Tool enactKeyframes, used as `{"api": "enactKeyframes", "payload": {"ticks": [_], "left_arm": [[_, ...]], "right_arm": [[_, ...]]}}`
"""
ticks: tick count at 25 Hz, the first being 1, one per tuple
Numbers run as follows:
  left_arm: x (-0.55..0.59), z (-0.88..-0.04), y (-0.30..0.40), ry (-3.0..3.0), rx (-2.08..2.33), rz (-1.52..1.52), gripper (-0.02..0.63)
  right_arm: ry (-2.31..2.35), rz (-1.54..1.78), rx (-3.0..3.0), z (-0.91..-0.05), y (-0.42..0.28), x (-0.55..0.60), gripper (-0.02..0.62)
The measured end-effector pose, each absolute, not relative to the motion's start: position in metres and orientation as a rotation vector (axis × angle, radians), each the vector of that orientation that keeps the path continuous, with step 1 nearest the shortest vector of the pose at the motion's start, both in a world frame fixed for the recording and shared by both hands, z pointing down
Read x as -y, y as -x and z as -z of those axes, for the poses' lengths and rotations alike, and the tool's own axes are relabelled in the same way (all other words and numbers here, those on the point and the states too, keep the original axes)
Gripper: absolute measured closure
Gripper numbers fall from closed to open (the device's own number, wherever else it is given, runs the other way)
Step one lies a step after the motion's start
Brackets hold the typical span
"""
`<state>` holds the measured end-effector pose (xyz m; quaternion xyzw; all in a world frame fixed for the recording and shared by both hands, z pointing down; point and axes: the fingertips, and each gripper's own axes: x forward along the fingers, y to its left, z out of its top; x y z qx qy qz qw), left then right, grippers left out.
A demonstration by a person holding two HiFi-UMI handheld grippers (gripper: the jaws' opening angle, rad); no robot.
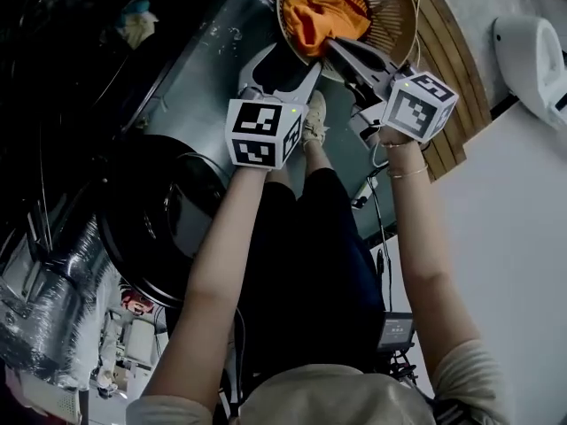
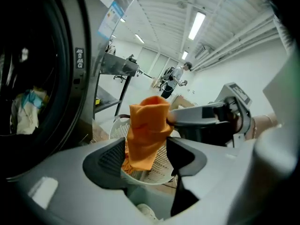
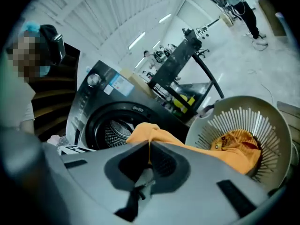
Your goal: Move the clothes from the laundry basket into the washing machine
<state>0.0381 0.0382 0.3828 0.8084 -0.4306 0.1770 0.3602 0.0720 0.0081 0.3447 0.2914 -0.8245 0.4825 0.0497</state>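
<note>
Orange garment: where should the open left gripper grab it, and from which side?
Grip the hanging fold of the garment just below where the right gripper pinches it, coming straight in from the left gripper. There it hangs as a narrow upright strip in line with the open left jaws; lower down it bunches in the basket.

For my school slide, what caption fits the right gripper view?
Right gripper shut on orange cloth trailing from the white basket, washing machine behind.
</note>
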Motion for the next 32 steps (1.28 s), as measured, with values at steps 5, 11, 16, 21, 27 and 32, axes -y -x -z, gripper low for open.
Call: {"api": "enactKeyframes", "payload": {"ticks": [5, 11, 16, 21, 27, 32], "left_arm": [[-0.025, -0.349, -0.038, -2.205, 1.090, -0.424, 0.380], [-0.046, -0.345, -0.029, -2.198, 1.117, -0.464, 0.589], [-0.059, -0.355, 0.011, -2.073, 1.254, -0.458, 0.589], [-0.064, -0.358, 0.054, -1.998, 1.355, -0.482, 0.589], [-0.059, -0.373, 0.070, -1.940, 1.397, -0.480, 0.589], [-0.051, -0.387, 0.074, -1.911, 1.427, -0.462, 0.589]], "right_arm": [[-0.837, -1.434, 2.608, -0.294, -0.054, -0.021, 0.583], [-0.857, -1.444, 2.588, -0.323, -0.055, -0.032, 0.581], [-0.905, -1.453, 2.450, -0.381, -0.070, -0.038, 0.499], [-0.997, -1.354, 2.238, -0.449, -0.092, -0.034, 0.461], [-0.886, -1.206, 2.053, -0.525, -0.102, -0.009, 0.392], [-0.752, -1.168, 1.930, -0.589, -0.111, -0.001, 0.344]]}}
